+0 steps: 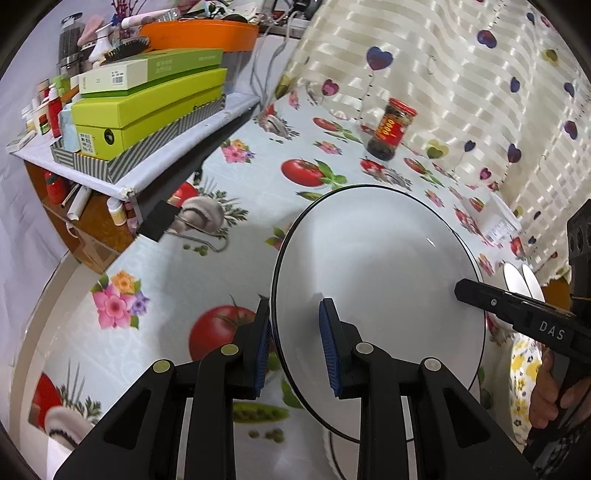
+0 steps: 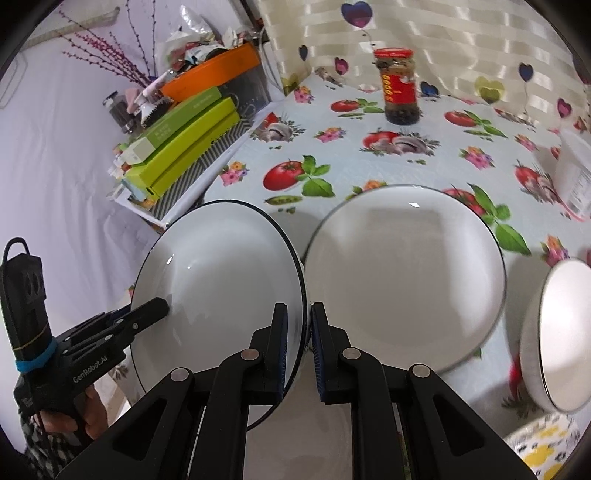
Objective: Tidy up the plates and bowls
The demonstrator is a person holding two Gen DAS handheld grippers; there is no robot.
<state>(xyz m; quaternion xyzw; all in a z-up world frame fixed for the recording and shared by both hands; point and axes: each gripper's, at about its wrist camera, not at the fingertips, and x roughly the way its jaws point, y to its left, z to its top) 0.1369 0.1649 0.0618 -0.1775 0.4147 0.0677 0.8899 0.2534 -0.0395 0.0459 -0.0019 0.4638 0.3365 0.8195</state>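
Observation:
A white plate with a thin black rim [image 1: 380, 288] is held between both grippers above the table. My left gripper [image 1: 297, 345] straddles its left rim, one blue pad under it and one on top. In the right wrist view the same plate [image 2: 218, 280] shows at the left, and my right gripper [image 2: 299, 354] is shut on its right rim. The left gripper [image 2: 147, 314] shows there on the plate's far edge. A second white plate [image 2: 402, 280] lies on the table to the right. A white bowl [image 2: 561, 332] sits at the far right.
A dark jar with a red lid [image 1: 391, 129] [image 2: 400, 86] stands at the back of the tomato-print tablecloth [image 1: 258, 177]. A shelf with green boxes [image 1: 147, 103] and an orange tub [image 1: 199, 33] overhangs the table's left side. A heart-print curtain [image 1: 461, 74] hangs behind.

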